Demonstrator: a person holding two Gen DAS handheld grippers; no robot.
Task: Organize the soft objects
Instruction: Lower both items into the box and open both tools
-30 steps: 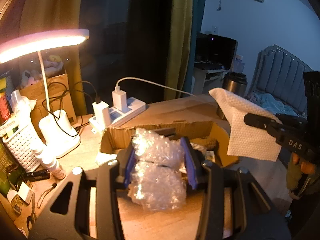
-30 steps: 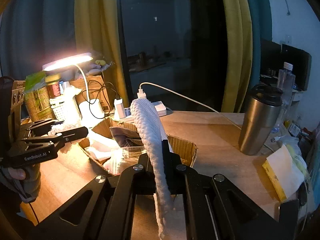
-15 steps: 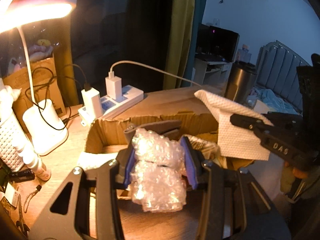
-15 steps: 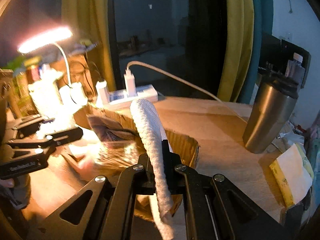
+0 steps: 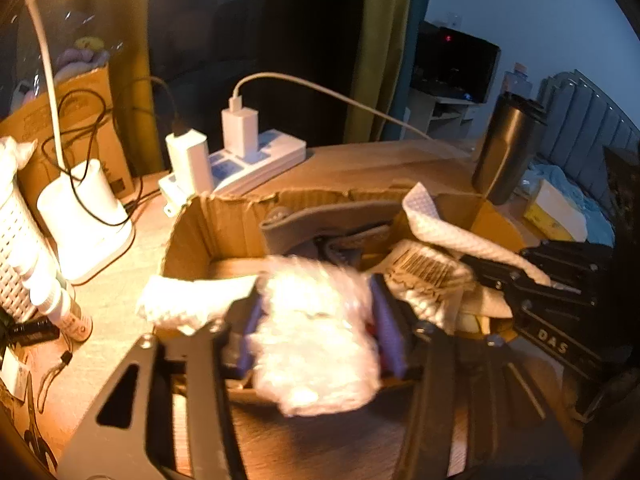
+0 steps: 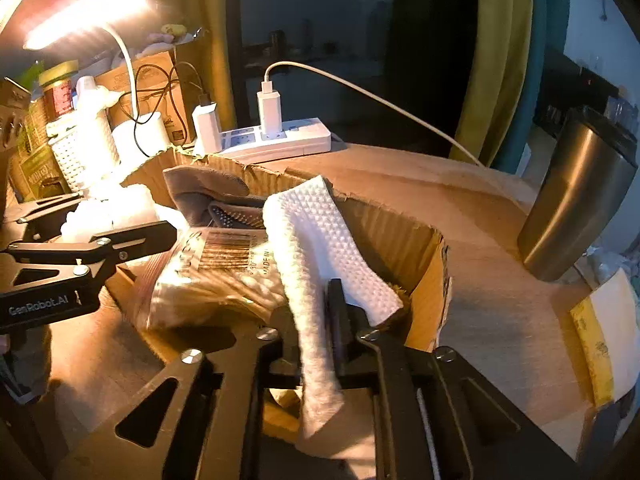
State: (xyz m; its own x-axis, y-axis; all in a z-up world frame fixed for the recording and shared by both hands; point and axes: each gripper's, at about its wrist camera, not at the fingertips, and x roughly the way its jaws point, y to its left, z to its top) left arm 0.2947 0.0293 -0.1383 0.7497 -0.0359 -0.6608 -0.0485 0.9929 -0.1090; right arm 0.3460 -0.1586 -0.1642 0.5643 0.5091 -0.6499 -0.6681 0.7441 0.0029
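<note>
My left gripper (image 5: 316, 320) is shut on a wad of clear bubble wrap (image 5: 316, 332) and holds it over the near edge of an open cardboard box (image 5: 224, 220). My right gripper (image 6: 316, 320) is shut on a white textured cloth (image 6: 320, 240) that drapes into the same box (image 6: 432, 264) from its right side. The box holds a grey fabric piece (image 6: 200, 188) and a plastic bag with a barcode label (image 6: 224, 264). The right gripper also shows in the left wrist view (image 5: 560, 292), and the left gripper in the right wrist view (image 6: 92, 244).
A white power strip with chargers (image 5: 240, 156) lies behind the box. A lit desk lamp (image 5: 80, 208) and a white basket (image 5: 16, 248) stand at left. A steel tumbler (image 6: 576, 200) stands at right, with a yellow-edged tissue pack (image 6: 604, 332) near it.
Both grippers have moved forward and down toward the box. The bubble wrap now hangs over the box's near edge and the cloth has dropped into the box.
</note>
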